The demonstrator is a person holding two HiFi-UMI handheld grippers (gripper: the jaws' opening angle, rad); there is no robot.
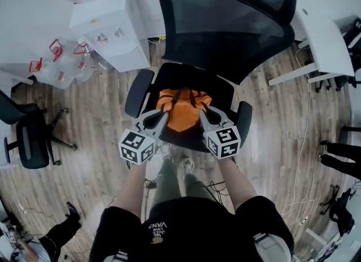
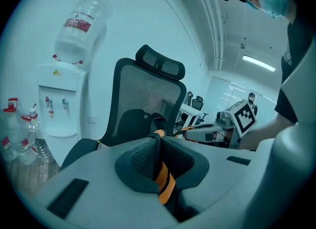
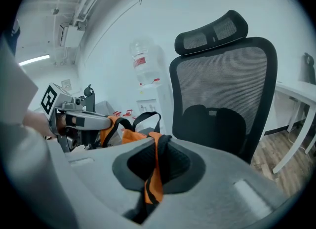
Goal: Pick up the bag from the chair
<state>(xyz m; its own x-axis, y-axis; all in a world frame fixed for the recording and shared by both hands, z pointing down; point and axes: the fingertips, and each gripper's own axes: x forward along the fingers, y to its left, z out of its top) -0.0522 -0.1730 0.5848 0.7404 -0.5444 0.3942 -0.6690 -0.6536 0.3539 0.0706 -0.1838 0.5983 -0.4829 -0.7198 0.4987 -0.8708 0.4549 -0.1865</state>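
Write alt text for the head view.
From above: a person's left tool and right tool grip the two sides of an orange bag at the seat of a black office chair. A white water dispenser stands on the wooden floor to the left.

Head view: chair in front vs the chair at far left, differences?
The front chair holds the orange bag on its seat; the left chair has a seat that looks bare. The front chair's base is hidden under its seat; the left chair's star base shows. Both are black office chairs.
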